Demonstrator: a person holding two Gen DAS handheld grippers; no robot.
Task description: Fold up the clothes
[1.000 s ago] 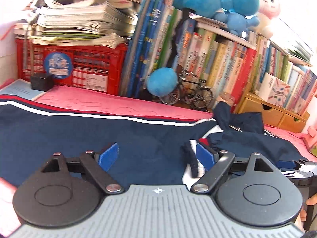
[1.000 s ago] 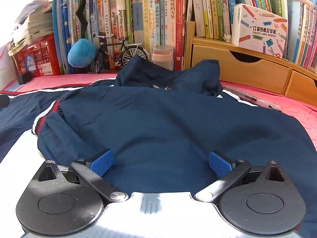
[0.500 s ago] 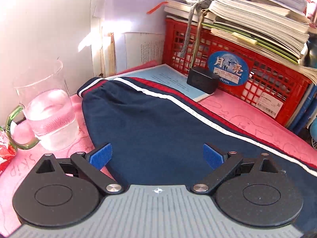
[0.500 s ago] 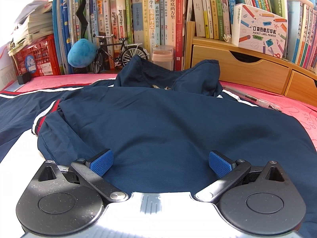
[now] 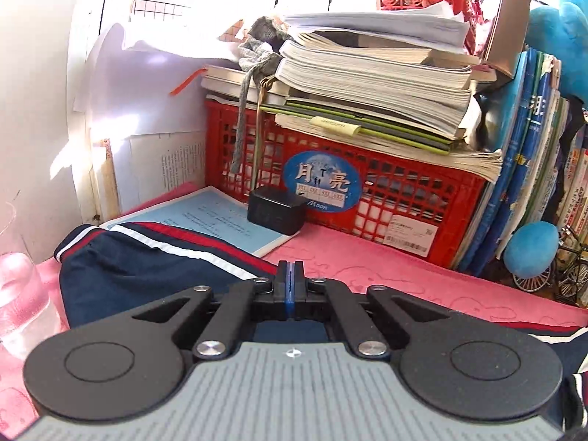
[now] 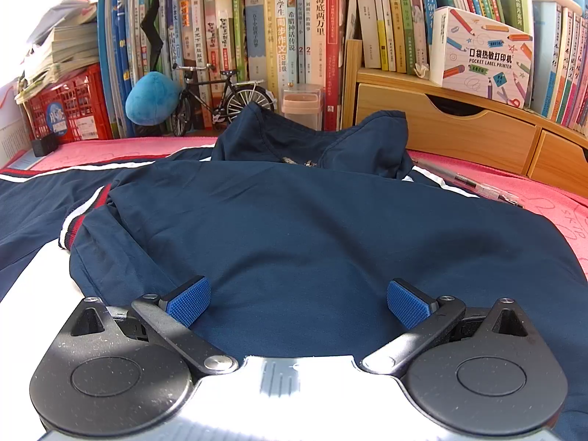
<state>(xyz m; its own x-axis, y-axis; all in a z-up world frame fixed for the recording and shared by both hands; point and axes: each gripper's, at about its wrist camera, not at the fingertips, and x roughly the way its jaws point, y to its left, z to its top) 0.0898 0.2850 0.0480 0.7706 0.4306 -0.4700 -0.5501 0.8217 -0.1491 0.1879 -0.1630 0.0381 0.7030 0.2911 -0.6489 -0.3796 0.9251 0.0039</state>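
The left gripper (image 5: 290,286) has just closed, pads together over the navy jacket's (image 6: 294,228) striped sleeve (image 5: 154,257), fabric between them indiscernible, while the right gripper (image 6: 298,299) hovers spread above the jacket.

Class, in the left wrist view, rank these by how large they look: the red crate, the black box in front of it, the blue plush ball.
1. red crate
2. blue plush ball
3. black box
The last two look close; the box sits nearer, so that order is unsure.
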